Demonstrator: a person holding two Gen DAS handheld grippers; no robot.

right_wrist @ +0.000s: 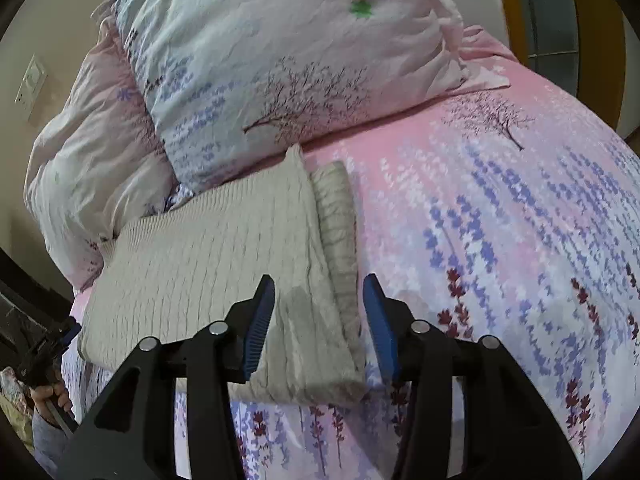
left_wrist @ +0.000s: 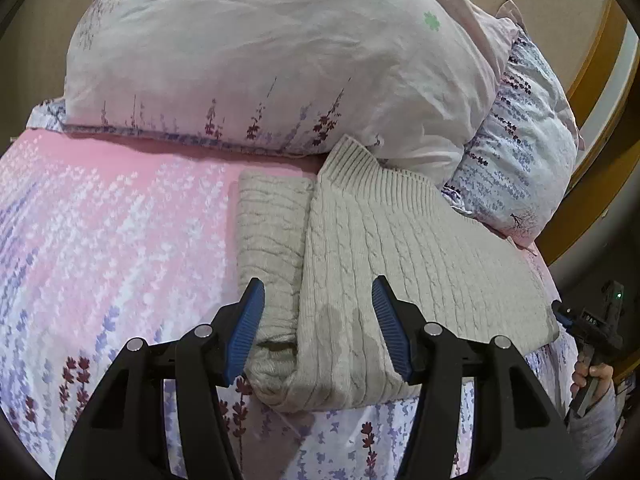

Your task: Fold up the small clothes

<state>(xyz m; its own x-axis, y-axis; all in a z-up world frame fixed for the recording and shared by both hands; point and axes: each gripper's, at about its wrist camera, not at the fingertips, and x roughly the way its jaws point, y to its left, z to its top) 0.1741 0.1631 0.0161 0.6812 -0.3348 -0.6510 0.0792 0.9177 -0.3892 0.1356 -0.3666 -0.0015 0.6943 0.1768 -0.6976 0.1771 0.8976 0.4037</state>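
Observation:
A beige cable-knit sweater [left_wrist: 400, 248] lies folded on the bed, its ribbed hem against the pillows. In the left wrist view my left gripper [left_wrist: 318, 284] hangs over the sweater's near left corner, jaws open; cloth lies between the blue pads [left_wrist: 244, 332] without being pinched. In the right wrist view the sweater [right_wrist: 208, 248] fills the left centre. My right gripper [right_wrist: 319, 280] straddles its near right edge, open, one pad over the knit and the other pad [right_wrist: 382, 328] over the sheet. Each view shows the other gripper at its border, held by a hand [left_wrist: 592, 376].
The bed has a pink sheet [left_wrist: 100, 220] printed with lavender sprigs. Two large pillows [left_wrist: 260, 60] [left_wrist: 520, 140] are stacked behind the sweater. A wooden frame [left_wrist: 592, 120] runs along the right. A wall switch [right_wrist: 32, 80] sits far left in the right wrist view.

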